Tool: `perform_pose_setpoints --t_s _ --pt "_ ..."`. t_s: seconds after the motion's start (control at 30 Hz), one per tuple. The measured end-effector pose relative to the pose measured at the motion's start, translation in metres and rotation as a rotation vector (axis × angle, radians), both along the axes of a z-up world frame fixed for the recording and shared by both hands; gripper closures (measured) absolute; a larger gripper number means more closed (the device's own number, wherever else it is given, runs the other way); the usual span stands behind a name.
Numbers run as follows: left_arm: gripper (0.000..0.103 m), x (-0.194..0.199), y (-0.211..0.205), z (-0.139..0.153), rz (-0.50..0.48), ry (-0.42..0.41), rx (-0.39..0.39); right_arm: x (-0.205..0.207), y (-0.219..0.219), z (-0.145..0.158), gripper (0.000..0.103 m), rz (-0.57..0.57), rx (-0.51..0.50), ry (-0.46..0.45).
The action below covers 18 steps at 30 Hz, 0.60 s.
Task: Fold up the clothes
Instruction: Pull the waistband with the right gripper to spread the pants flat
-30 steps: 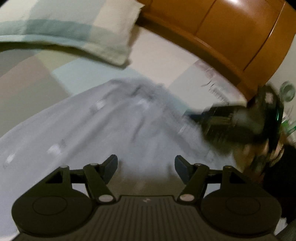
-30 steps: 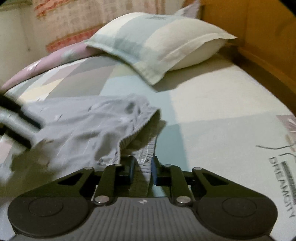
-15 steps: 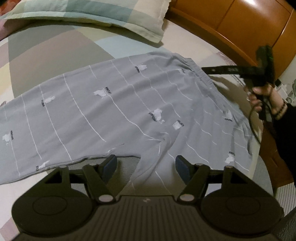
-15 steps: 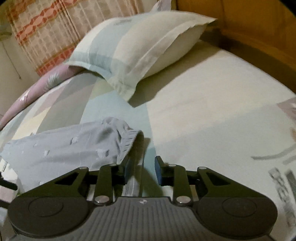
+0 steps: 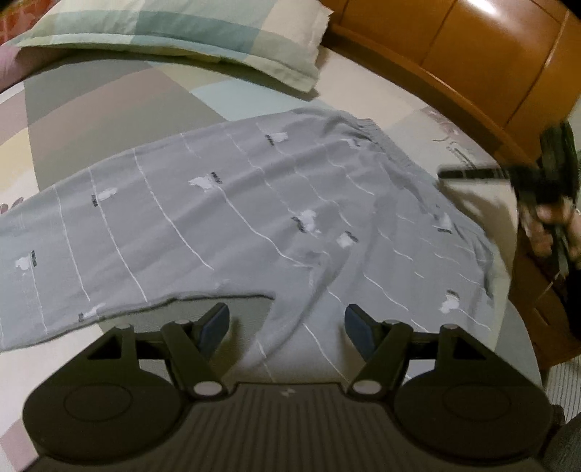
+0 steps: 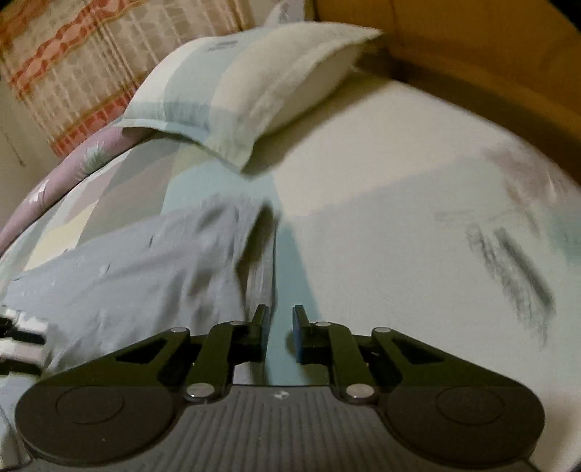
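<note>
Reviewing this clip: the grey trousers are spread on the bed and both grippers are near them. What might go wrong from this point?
1. The right gripper is closing with nothing between its pads; the waistband lies just left of it, so it may shut on air.
2. The left gripper is open above the crotch of the trousers; closing there could catch one layer only and bunch the cloth.
3. The right side of the trousers lies at the edge of the bed and could slide off if tugged.

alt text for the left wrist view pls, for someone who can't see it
Grey patterned pyjama trousers lie spread flat on a bed, with the open left gripper above their crotch. A pillow lies behind, a wooden headboard at right, where a hand holds the blurred right gripper.
</note>
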<state>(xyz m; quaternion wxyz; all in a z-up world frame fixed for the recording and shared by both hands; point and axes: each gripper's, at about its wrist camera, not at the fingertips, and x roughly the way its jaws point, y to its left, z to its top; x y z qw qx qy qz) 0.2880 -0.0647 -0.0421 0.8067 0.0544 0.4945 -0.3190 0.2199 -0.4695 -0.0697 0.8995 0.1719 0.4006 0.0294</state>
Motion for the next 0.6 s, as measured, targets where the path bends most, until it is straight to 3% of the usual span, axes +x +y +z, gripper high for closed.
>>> perform_pose_setpoints --t_s 0.17,0.3,0.43,0.57,0.6 --pt "0.032 -0.011 0.001 -0.001 0.006 0.015 -0.017 -0.025 0.015 -0.014 0.086 -0.043 0.016 0.019" --pt "0.031 -0.017 0.004 -0.002 0.012 0.02 -0.021 -0.025 0.023 -0.009 0.086 -0.001 0.06 0.0" --pt "0.031 -0.016 0.005 -0.006 0.027 0.029 -0.015 -0.022 0.03 -0.01 0.084 0.021 0.014 0.03" --pt "0.031 -0.015 0.002 -0.009 0.021 0.031 -0.018 -0.023 0.049 -0.012 0.062 0.028 -0.06 0.048" --pt "0.031 -0.015 0.0 -0.01 0.017 0.03 -0.017 -0.024 0.055 -0.012 0.061 0.031 -0.084 0.05"
